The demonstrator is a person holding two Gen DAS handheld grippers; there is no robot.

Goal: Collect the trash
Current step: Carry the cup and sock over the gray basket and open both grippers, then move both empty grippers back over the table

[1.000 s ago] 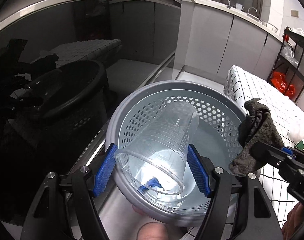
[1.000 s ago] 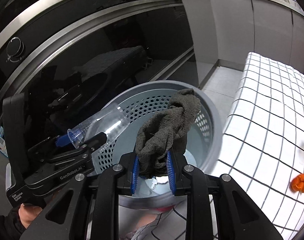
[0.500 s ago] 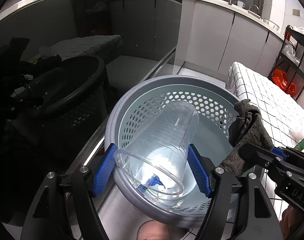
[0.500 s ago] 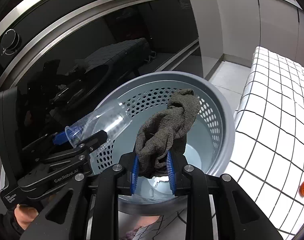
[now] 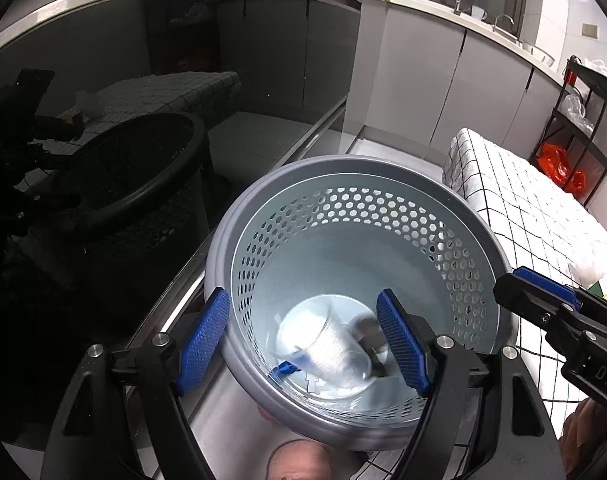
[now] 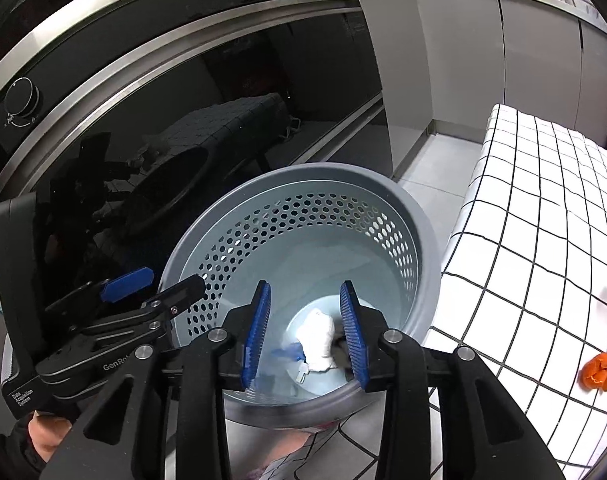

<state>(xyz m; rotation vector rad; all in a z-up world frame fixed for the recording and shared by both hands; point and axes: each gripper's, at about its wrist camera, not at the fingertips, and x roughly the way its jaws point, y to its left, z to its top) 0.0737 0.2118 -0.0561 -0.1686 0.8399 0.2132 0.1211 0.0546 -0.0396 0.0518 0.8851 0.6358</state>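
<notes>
Hovering over bin (image 5: pixel 383 184): my left gripper (image 5: pixel 303 340) and right gripper (image 6: pixel 305 330) opening, empty; cup (image 5: pixel 327 352) inside. Risk: jaws clipping rim, tipping bin.

You had the perforated basket (image 5: pixel 455 216) standing directly before you, the oven door (image 6: pixel 151 128) behind it at about eleven o'clock. The plastic cup (image 5: pixel 327 348) lay on its side at the basket's bottom, a crumpled cloth (image 5: pixel 369 330) just beside it at its three o'clock. The checked surface (image 6: pixel 543 216) stretched off at two o'clock, touching the basket's side, with a small scrap (image 6: pixel 597 372) lying on it at four o'clock.
</notes>
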